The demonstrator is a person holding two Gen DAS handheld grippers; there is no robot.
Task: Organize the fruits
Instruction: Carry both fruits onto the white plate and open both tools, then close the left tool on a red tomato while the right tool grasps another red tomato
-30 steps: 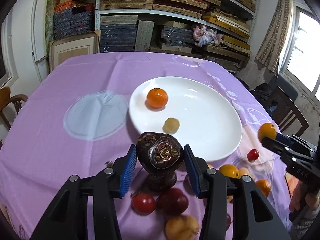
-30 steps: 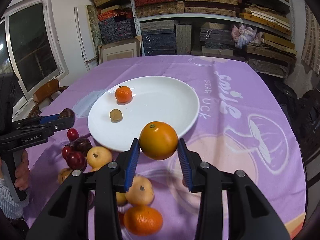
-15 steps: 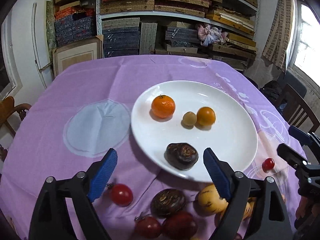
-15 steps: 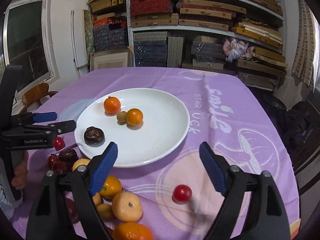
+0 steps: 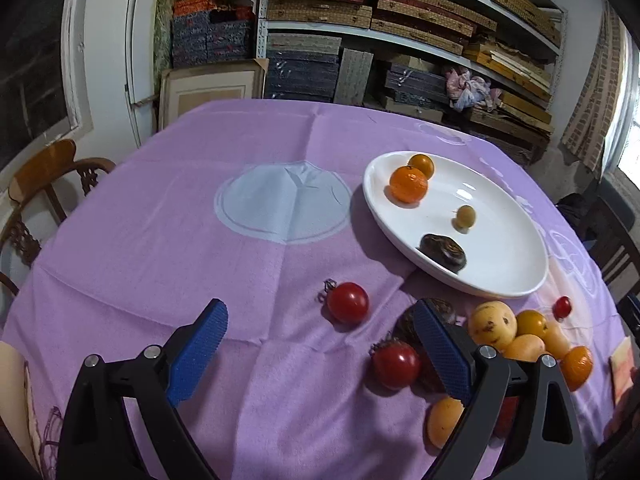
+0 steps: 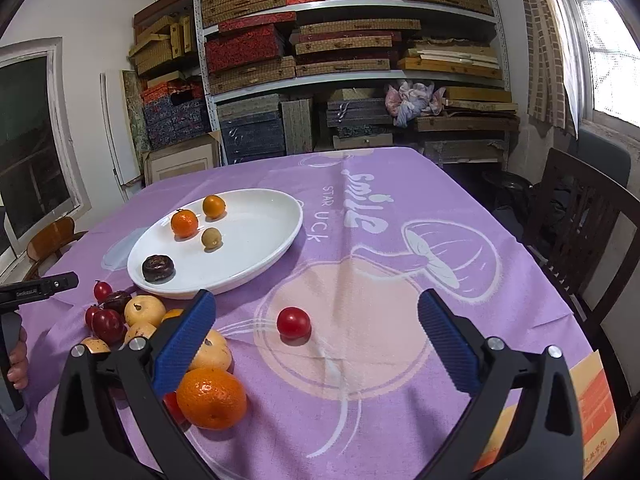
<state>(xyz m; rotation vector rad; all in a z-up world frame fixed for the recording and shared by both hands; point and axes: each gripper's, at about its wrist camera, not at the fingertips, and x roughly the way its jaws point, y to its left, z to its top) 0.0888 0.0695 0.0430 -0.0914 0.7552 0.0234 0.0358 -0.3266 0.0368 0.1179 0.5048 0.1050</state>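
Right wrist view is showing a purple-clothed bench [image 6: 400, 280] fronting box-stacked shelves [image 6: 344, 80], both the left gripper [image 5: 320, 354] and right gripper [image 6: 316, 336] just having opened, standing wide, empty, four fruits lying on the white plate [image 6: 264, 248], others sitting loose nearby.

A metal shelving unit [image 6: 348, 60] fills the back wall across the top of the right wrist frame, stacked with woven, red and dark blue boxes [image 6: 240, 46]; a bundle of pale cloth [image 6: 412, 100] sits on a lower shelf at centre right. White walls [image 6: 92, 36] flank it. A window [image 6: 32, 140] at the left edge looks dark, another at upper right [image 6: 608, 40] is bright beside a patterned curtain [image 6: 546, 40]. A wooden chair [image 5: 44, 184] stands at left, a dark chair [image 6: 580, 232] at right. The surface wears a purple cloth [image 6: 400, 280].
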